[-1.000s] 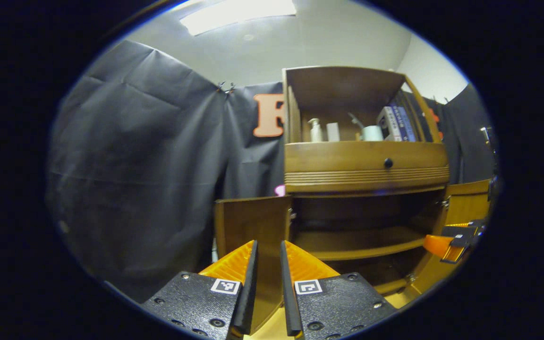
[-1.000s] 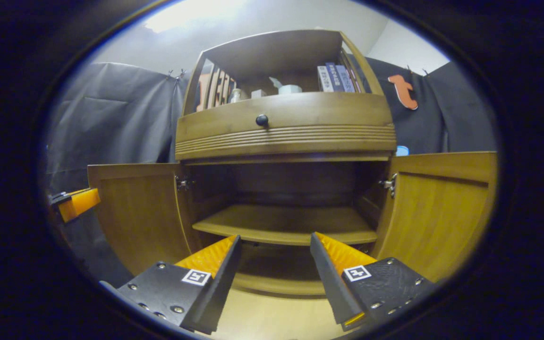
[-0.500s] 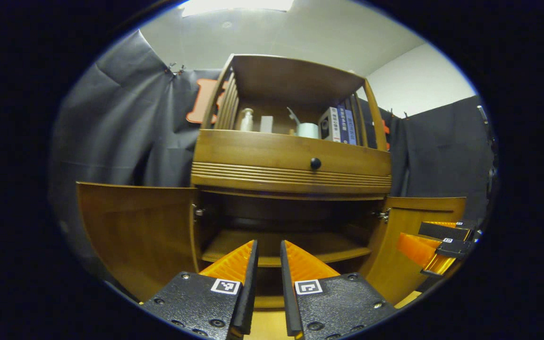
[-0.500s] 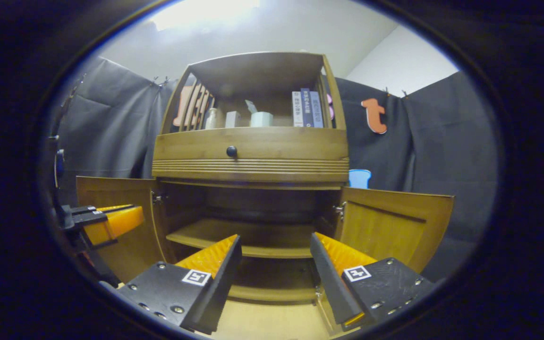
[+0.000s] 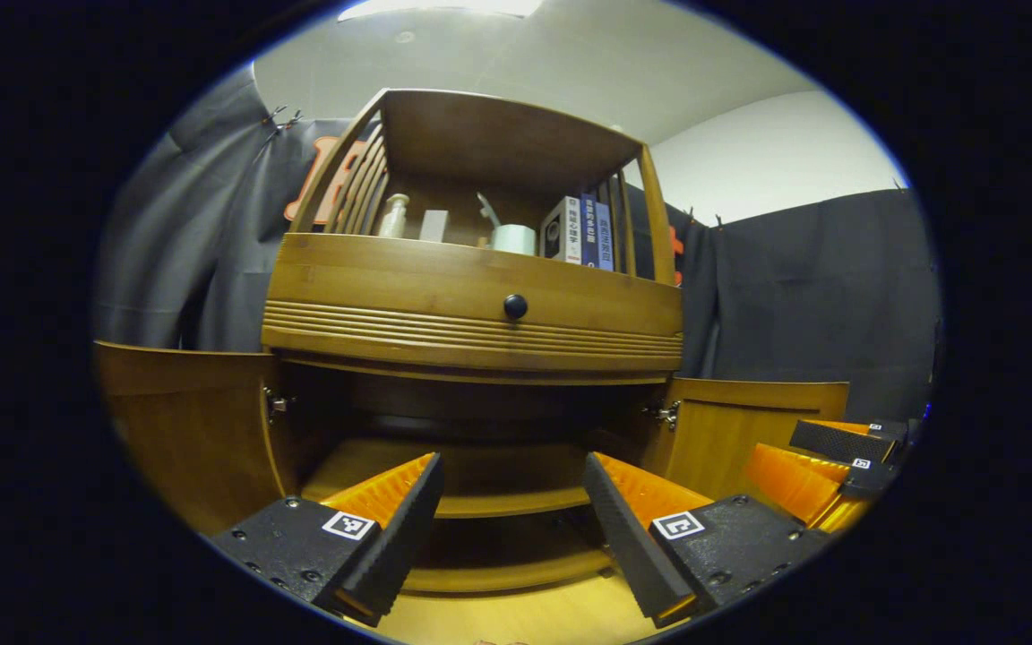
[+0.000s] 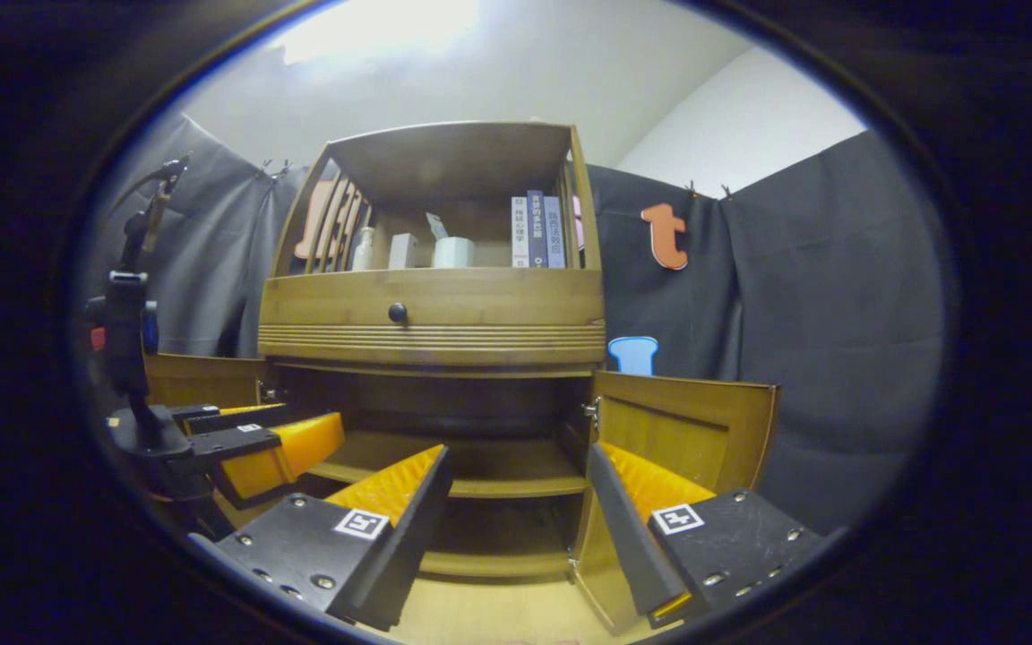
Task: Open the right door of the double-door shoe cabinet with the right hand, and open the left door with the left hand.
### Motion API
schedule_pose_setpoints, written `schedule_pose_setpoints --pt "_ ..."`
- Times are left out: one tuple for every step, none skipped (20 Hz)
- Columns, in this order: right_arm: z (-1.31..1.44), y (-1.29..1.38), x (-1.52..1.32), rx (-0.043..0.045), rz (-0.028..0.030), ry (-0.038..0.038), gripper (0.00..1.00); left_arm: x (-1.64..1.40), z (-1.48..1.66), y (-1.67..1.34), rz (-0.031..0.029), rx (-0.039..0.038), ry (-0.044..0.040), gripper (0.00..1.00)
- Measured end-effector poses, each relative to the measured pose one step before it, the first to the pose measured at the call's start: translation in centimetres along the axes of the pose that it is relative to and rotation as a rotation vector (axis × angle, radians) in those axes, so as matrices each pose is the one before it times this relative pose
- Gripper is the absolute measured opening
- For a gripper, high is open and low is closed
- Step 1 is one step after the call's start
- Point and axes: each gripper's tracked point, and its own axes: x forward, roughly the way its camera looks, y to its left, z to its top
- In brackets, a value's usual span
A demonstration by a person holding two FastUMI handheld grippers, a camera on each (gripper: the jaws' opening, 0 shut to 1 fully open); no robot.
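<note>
— Where are my grippers?

— From the left gripper view, my left gripper (image 5: 511, 488) hangs in front of the cabinet (image 5: 471, 305) with its fingers spread wide and nothing between them. In the right gripper view, my right gripper (image 6: 516, 484) is the same: fingers apart, holding nothing, pointed at the open lower bay.

— Can each see the other?

— Yes. The right gripper (image 5: 825, 466) sits low at the right edge of the left gripper view, just before the right door. The left gripper (image 6: 252, 443) shows at the left of the right gripper view, near the left door; whether it touches the door I cannot tell at that edge.

— And the doors?

— Both swung open. The left door (image 5: 189, 421) stands out to the left on its hinge, the right door (image 6: 686, 434) out to the right. Between them I see a shelf (image 6: 471, 470) in the dark bay.

— Above that?

— A drawer (image 5: 471, 300) with a dark knob (image 5: 515, 306), shut. On top, an open shelf with a bottle (image 5: 393, 215), a white cup (image 5: 513, 238) and a few books (image 5: 583, 231) standing upright.
</note>
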Motion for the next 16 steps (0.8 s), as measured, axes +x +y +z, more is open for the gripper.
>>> schedule_pose_setpoints --pt "-0.146 -0.222 -0.042 -0.00154 -0.00873 0.00224 0.92 0.19 -0.077 -0.537 -0.0162 0.0 0.00181 0.96" --pt "-0.072 -0.207 -0.057 -0.00178 -0.00747 0.00209 0.92 0.216 -0.06 -0.447 -0.01566 -0.00113 0.00216 0.93" --pt "-0.125 -0.122 -0.024 -0.00049 -0.00705 0.00153 0.92 0.201 -0.099 -0.305 -0.01401 -0.00117 0.00135 0.96" --pt "0.012 -0.108 -0.073 0.00074 -0.00653 0.00012 0.92 0.156 -0.095 -0.19 -0.00928 0.00165 0.0032 0.93" --pt "-0.08 -0.151 -0.153 0.00051 -0.00306 -0.00102 0.89 0.124 -0.127 -0.008 -0.00548 0.00399 0.00533 0.96" --pt "0.123 0.035 -0.045 -0.00022 -0.00242 -0.00241 0.89 0.096 -0.073 0.001 -0.00289 0.00382 -0.00041 0.96" --pt "0.035 -0.079 0.081 -0.00158 -0.00352 -0.00076 0.89 0.121 -0.061 0.092 -0.00001 0.00193 0.00079 0.96" --pt "0.059 -0.05 0.035 -0.00366 -0.00283 -0.00134 0.89 0.063 -0.099 0.056 0.00084 0.00146 0.00195 0.96" --pt "0.068 0.049 -0.025 -0.00436 -0.00223 -0.00143 0.89 0.022 -0.175 0.155 0.00308 0.0 0.00435 0.96" --pt "0.166 0.056 -0.018 -0.00278 0.00075 -0.00424 0.88 -0.005 -0.114 0.19 0.0043 -0.00097 0.00171 0.96" --pt "0.111 0.104 0.043 -0.00018 0.00293 -0.00327 0.89 -0.024 -0.063 0.156 0.00441 -0.00223 0.00029 0.96" --pt "0.072 0.057 -0.139 -0.00037 0.00153 -0.00236 0.89 -0.082 -0.104 0.201 0.00379 -0.0023 0.00143 0.96" --pt "0.085 -0.04 0.003 -0.00234 -0.00118 -0.00305 0.89 -0.07 -0.144 0.202 0.00518 -0.00193 0.00357 0.96" --pt "0.136 -0.023 -0.048 -0.00445 -0.00189 -0.00374 0.89 -0.119 -0.083 0.213 0.00608 -0.00178 0.00198 0.96" --pt "0.042 0.016 -0.068 -0.00444 -0.00132 -0.00243 0.89 -0.198 -0.048 0.197 0.00565 -0.00128 0.00146 0.96" --pt "0.089 -0.048 -0.051 -0.00253 -0.00105 -0.00126 0.89 -0.126 -0.032 0.257 0.00718 -0.00038 0.00065 0.96"
